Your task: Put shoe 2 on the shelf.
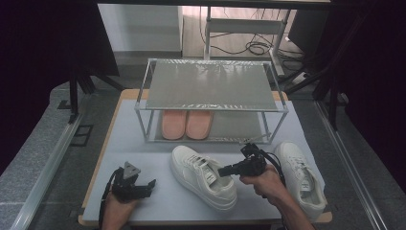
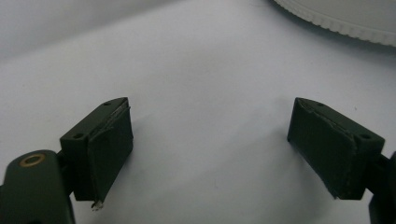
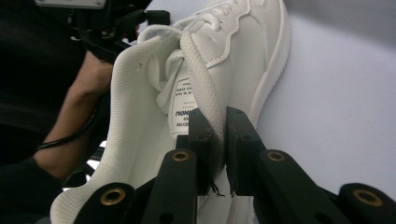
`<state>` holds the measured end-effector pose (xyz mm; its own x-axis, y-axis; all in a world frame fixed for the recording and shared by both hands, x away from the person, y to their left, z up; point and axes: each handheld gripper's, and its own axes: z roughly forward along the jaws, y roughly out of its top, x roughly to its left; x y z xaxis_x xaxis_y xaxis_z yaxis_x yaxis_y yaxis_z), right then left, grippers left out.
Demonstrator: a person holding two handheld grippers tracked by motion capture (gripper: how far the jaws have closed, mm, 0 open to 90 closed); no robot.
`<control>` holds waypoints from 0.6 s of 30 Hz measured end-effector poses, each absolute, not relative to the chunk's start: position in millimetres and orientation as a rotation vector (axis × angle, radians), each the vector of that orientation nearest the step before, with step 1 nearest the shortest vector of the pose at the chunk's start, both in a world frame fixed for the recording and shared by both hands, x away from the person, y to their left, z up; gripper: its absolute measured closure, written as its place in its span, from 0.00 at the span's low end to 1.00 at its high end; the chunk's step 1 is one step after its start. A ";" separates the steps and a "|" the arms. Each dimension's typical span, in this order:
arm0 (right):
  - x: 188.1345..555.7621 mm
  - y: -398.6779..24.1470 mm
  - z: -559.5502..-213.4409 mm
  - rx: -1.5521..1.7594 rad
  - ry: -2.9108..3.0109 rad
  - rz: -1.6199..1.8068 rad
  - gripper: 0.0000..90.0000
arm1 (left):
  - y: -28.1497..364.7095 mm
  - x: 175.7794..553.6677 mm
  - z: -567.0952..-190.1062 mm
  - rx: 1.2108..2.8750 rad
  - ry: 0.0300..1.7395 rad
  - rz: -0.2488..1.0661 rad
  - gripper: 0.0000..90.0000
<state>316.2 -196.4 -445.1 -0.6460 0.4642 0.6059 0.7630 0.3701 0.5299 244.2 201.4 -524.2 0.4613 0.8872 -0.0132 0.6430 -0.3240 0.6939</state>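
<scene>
The only print sits on the label (image 3: 183, 100) inside the tongue of the white shoe (image 3: 243, 51), seen in the right gripper view. It carries several lines of dark lettering, turned sideways and partly covered by the collar; the largest line looks like a brand word, but its letters cannot be made out.

The sneaker (image 3: 224, 60) looks like smooth matt white leather with a mesh cloth lining and woven laces. The rack (image 1: 210, 86) is shiny metal. The table mat (image 1: 143, 158) is matt, smooth grey.
</scene>
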 end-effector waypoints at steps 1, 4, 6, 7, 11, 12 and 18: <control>315.8 -196.9 -444.4 -1.074 -2.265 -1.176 0.92 | 201.4 244.1 -524.2 2.077 1.269 0.496 0.16; 314.8 -198.2 -441.4 -1.058 -2.235 -1.197 0.92 | 201.4 244.1 -524.2 2.077 1.269 0.496 0.16; 314.1 -198.7 -438.5 -1.048 -2.219 -1.213 0.92 | 201.4 244.1 -524.2 2.077 1.269 0.496 0.16; 314.0 -199.0 -437.0 -1.041 -2.210 -1.219 0.92 | 201.4 244.1 -524.2 2.077 1.269 0.496 0.16; 313.7 -200.3 -429.4 -1.032 -2.186 -1.245 0.92 | 201.1 244.1 -524.4 2.071 1.271 0.497 0.16; 314.0 -200.9 -427.4 -1.030 -2.178 -1.252 0.92 | 201.1 244.1 -524.4 2.071 1.271 0.497 0.16; 316.8 -207.1 -419.0 -1.043 -2.130 -1.293 0.92 | 201.6 244.3 -524.2 2.079 1.266 0.498 0.16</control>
<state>316.8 -207.1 -419.0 -0.6206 0.3755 0.6883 0.7840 0.2797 0.5542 244.3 201.6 -524.2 0.4627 0.8864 -0.0105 0.6415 -0.3267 0.6941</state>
